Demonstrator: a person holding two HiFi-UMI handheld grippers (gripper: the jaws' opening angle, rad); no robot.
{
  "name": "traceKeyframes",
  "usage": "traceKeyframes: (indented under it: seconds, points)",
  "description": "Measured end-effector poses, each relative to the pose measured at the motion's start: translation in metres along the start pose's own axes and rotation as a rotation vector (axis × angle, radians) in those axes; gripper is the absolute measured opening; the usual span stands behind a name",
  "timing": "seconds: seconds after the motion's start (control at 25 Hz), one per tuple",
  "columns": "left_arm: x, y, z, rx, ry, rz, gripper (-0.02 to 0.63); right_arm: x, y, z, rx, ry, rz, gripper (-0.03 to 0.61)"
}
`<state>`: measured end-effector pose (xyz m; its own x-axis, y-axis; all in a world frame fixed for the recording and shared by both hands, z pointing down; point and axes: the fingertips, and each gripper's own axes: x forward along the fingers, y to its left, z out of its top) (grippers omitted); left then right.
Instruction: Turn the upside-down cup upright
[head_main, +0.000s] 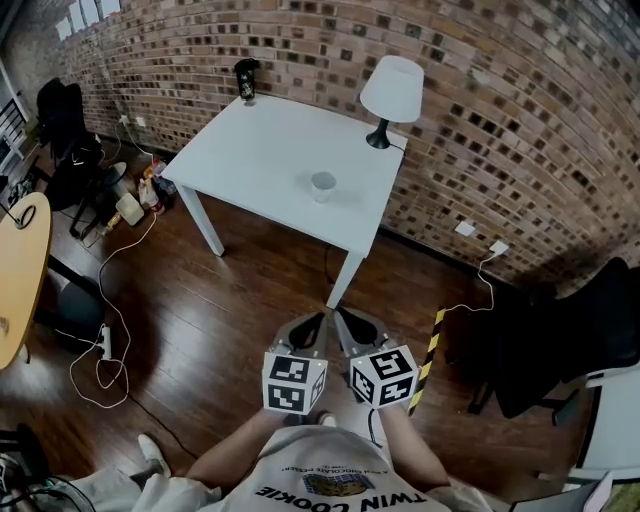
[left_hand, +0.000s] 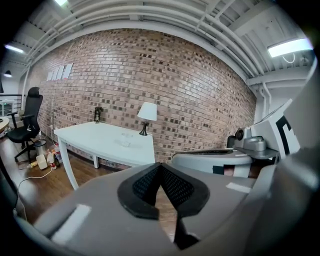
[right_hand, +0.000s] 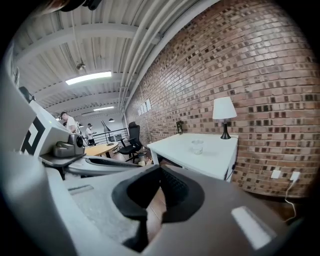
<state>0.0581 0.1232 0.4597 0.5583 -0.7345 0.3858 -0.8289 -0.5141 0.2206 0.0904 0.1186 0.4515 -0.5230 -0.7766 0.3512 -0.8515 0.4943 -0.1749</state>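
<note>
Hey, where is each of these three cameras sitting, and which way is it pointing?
Head view: on the person's head, facing steeply down at the white table and the cup; forearms, left claw and right claw show below.
Left gripper view: on the left claw, looking along its shut jaws toward the table; the right claw shows at right.
Right gripper view: on the right claw, facing the table likewise; the left claw shows at left.
Shared: table, cup and lamp.

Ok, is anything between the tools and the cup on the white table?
Nothing visible. Only open floor lies between the left tool, the right tool and the table; the cup stands alone, the lamp behind it.
</note>
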Motion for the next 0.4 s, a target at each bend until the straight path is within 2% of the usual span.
traceKeyframes:
  seconds: [0.4]
  points:
    - [-0.005,-0.058,-0.015,0.026,0.017,0.009,0.006,-0.054,-0.019,-0.013,0.006,-0.013,0.008,0.003]
